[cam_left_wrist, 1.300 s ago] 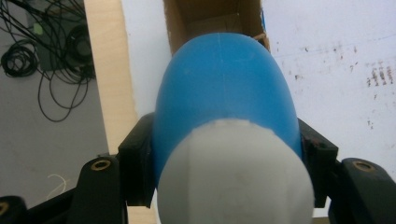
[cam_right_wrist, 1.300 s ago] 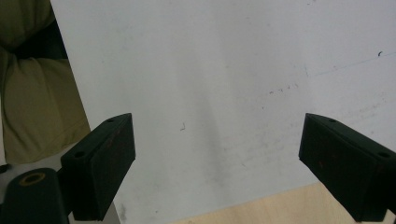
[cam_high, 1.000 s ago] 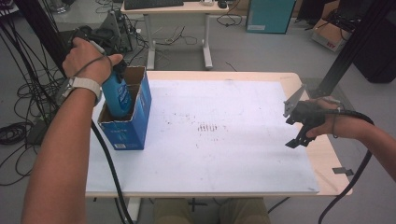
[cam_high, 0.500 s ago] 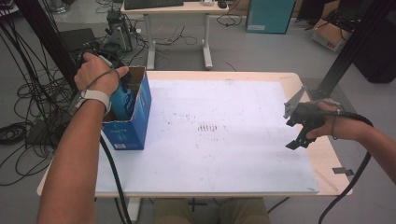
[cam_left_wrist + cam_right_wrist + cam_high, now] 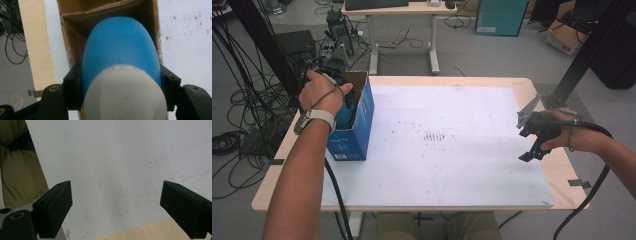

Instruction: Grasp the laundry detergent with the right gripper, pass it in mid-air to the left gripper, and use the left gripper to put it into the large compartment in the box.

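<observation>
The left gripper (image 5: 120,82) is clamped on a blue bottle (image 5: 120,50), cap end up, so it drops straight into the open blue box (image 5: 354,125) at the bench's (image 5: 492,82) left edge. The right gripper (image 5: 117,207) hangs wide open and empty, well off to the side.

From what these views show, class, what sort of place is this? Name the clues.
Probably a lab or workshop, not a home: bundles of cables on a grey floor, a desk with a keyboard behind, and a work table covered by a marked white sheet.
</observation>
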The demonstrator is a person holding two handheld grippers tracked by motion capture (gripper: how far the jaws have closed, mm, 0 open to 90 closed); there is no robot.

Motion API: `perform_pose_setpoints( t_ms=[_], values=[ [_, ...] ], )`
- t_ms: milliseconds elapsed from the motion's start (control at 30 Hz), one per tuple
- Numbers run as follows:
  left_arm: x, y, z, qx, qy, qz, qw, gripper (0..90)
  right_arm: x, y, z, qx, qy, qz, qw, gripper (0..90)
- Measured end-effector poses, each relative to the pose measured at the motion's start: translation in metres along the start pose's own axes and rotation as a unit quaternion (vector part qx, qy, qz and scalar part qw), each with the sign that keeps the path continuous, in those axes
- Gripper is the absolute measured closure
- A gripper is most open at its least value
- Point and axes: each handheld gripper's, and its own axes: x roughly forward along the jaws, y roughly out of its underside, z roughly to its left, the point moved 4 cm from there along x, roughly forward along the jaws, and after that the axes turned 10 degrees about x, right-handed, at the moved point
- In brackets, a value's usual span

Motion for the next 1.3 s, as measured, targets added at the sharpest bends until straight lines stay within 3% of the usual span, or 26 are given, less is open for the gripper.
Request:
perform_pose_setpoints(
  t_ms=[133, 167, 233, 267, 467, 767, 833, 867, 900, 933, 1300],
  values=[
    [0.005, 0.002, -0.001, 0.001, -0.003, -0.003, 1.0000, 37.5, 0.001, 0.001, 0.000, 0.006, 0.006, -0.003, 1.0000, 10.7],
    [0.006, 0.003, 0.000, -0.002, -0.003, -0.004, 1.0000, 37.5, 0.002, 0.001, 0.000, 0.004, -0.007, -0.001, 1.0000, 10.7],
    [0.009, 0.004, 0.001, -0.005, -0.002, -0.001, 1.0000, 37.5, 0.002, 0.001, -0.001, 0.007, 0.007, -0.005, 0.9999, 10.7],
    [0.011, 0.005, 0.001, -0.005, -0.003, 0.000, 1.0000, 37.5, 0.001, 0.001, -0.001, 0.004, -0.001, 0.006, 1.0000, 10.7],
    [0.019, 0.008, 0.002, -0.013, 0.001, 0.000, 0.9999, 37.5, 0.001, 0.003, -0.002, 0.004, 0.000, 0.005, 1.0000, 10.6],
    [0.029, 0.011, 0.001, -0.006, 0.001, 0.006, 1.0000, 37.5, 0.002, 0.005, -0.002, 0.013, 0.007, -0.010, 0.9998, 10.5],
    [0.032, 0.011, 0.001, -0.007, 0.002, 0.008, 0.9999, 37.5, 0.002, 0.005, -0.003, 0.012, 0.009, -0.008, 0.9999, 10.4],
    [0.034, 0.012, 0.001, -0.006, 0.002, 0.011, 0.9999, 37.5, 0.002, 0.005, -0.003, 0.006, -0.001, 0.001, 1.0000, 10.5],
    [0.035, 0.012, 0.001, -0.006, 0.002, 0.012, 0.9999, 37.5, 0.002, 0.006, -0.003, 0.012, 0.009, -0.008, 0.9999, 10.5],
    [0.036, 0.012, 0.001, -0.007, 0.003, 0.012, 0.9999, 37.5, 0.002, 0.006, -0.003, 0.007, 0.000, 0.001, 1.0000, 10.4],
    [0.039, 0.012, 0.001, -0.003, 0.003, 0.015, 0.9999, 37.4, 0.005, 0.006, -0.003, 0.008, -0.002, 0.000, 1.0000, 10.4]
  ],
)
